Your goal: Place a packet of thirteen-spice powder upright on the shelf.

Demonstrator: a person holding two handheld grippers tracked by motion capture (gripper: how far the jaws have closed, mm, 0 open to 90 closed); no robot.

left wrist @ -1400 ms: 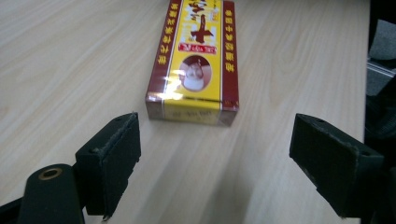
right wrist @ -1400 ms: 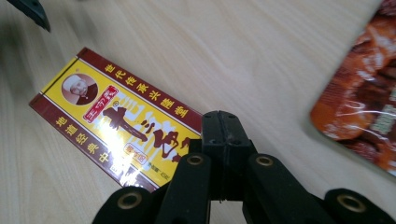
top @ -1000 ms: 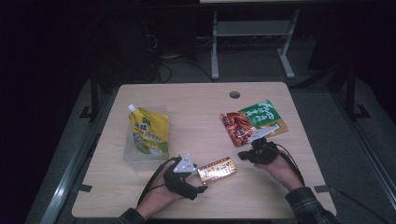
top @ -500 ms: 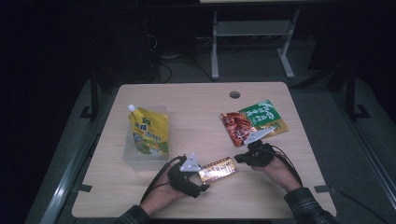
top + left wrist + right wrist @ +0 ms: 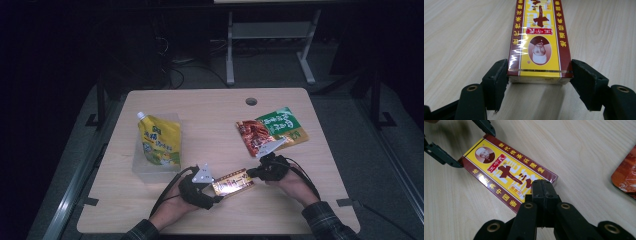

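A long yellow and maroon box (image 5: 232,182) lies flat near the table's front edge. My left gripper (image 5: 216,191) straddles the box's near end (image 5: 539,75). Its jaws have just been closing, and both pads (image 5: 499,77) now touch the box's long sides. My right gripper (image 5: 253,173) is shut with nothing between its jaws. Its tip (image 5: 541,186) rests on the top face of the box (image 5: 506,172) at the opposite end. The left gripper's fingers (image 5: 441,155) flank the far end in the right gripper view.
A yellow spout pouch (image 5: 160,142) lies in a clear plastic tub (image 5: 141,172) at the left. A red packet (image 5: 252,136) and a green packet (image 5: 286,125) lie at the right, just behind my right hand. A cable hole (image 5: 251,101) is near the far edge.
The left gripper's jaws have narrowed onto the end of the box. The box and the right gripper have hardly shifted.
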